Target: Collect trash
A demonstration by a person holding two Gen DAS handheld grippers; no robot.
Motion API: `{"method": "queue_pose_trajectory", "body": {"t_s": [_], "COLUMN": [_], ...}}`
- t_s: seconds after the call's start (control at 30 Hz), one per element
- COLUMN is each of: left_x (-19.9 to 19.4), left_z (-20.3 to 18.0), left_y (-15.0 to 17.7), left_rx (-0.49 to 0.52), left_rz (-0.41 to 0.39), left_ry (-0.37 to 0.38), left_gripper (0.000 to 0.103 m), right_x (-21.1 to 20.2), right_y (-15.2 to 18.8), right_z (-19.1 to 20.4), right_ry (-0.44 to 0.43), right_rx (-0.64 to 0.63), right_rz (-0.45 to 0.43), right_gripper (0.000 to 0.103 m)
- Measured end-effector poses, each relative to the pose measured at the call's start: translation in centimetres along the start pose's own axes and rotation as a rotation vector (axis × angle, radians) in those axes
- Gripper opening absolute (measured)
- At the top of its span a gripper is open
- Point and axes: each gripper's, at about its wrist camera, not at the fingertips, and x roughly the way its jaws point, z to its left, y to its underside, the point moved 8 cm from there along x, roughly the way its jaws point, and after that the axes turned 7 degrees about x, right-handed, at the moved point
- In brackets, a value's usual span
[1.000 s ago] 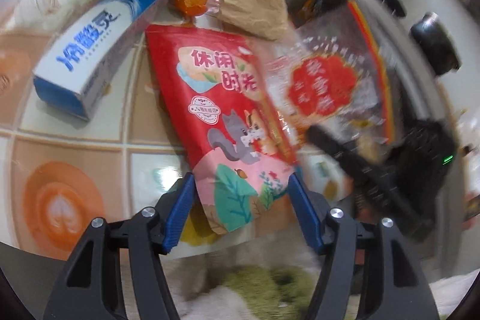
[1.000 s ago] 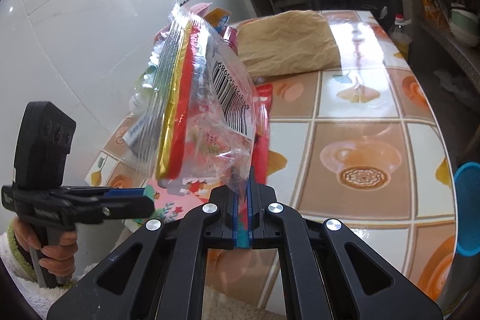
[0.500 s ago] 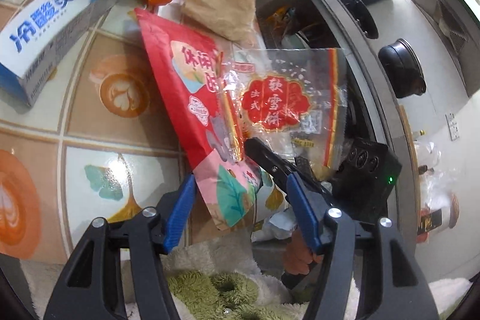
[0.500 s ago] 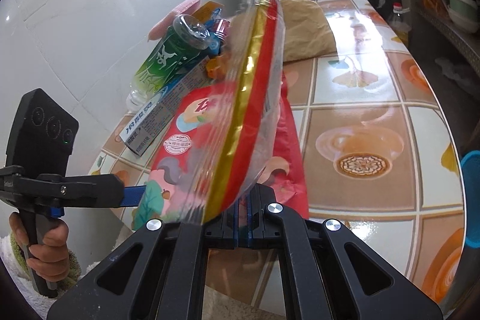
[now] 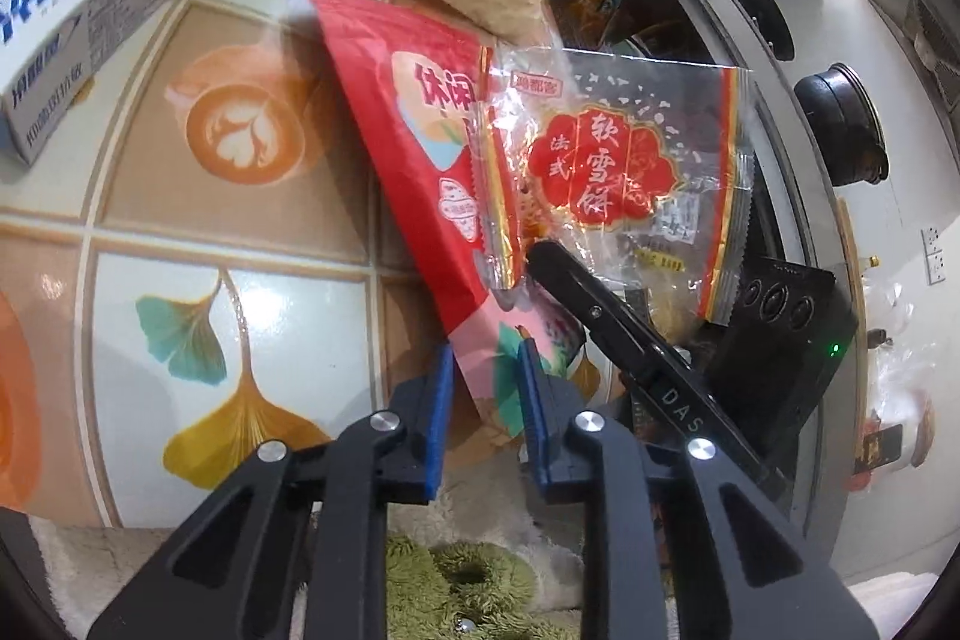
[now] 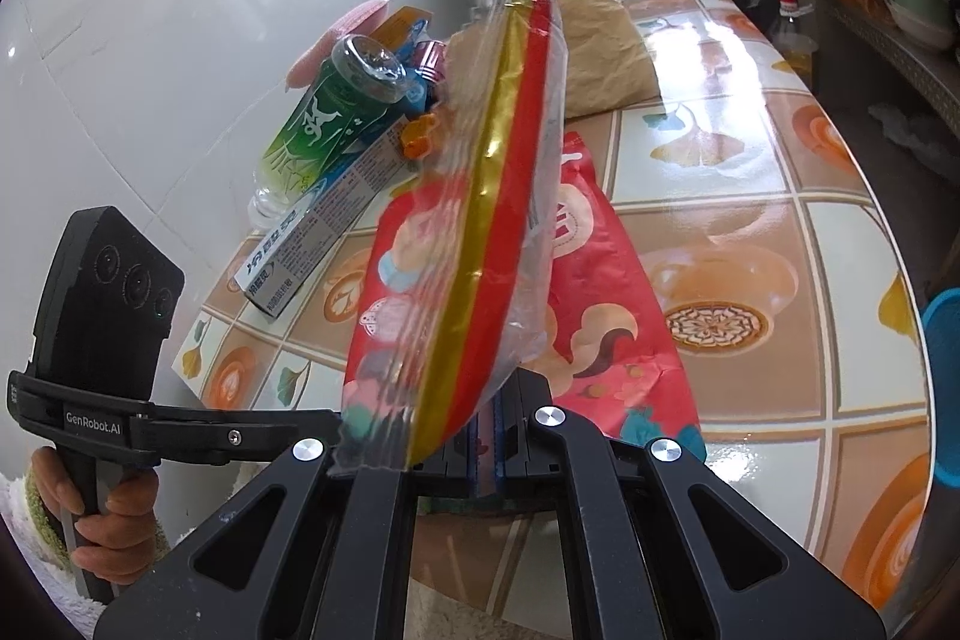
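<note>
Your left gripper (image 5: pixel 482 370): jaws just been closing, blue pads now pinching bottom edge of red snack pouch (image 5: pixel 414 148), which lies on tiled tabletop (image 5: pixel 228 316). Your right gripper (image 6: pixel 492 436): clamped tight on clear wrapper (image 6: pixel 510 196), held edge-up above pouch. Toothpaste box (image 6: pixel 324 232) nearby w/ green bottle (image 6: pixel 336 112).

Black gripper (image 5: pixel 483 370) frames, blue pads (image 5: pixel 441 412), silver screws; fuzzy green-white sleeve (image 5: pixel 456 580).
</note>
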Motion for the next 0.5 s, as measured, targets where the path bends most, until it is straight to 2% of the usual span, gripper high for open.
{"method": "queue_pose_trajectory", "body": {"t_s": [0.03, 0.5], "left_x": [-0.1, -2.5], "left_z": [-0.1, -2.5], "left_y": [-0.1, -0.9], "left_rx": [0.012, 0.149], "left_rz": [-0.002, -0.102], "left_ry": [-0.001, -0.031], "left_gripper": [0.001, 0.000], "right_x": [-0.2, -4.7], "right_y": [-0.2, -2.1], "right_z": [-0.1, -1.6], "right_ry": [0.003, 0.019], "right_rx": [0.001, 0.033], "right_rz": [-0.008, -0.133], "right_gripper": [0.002, 0.002]}}
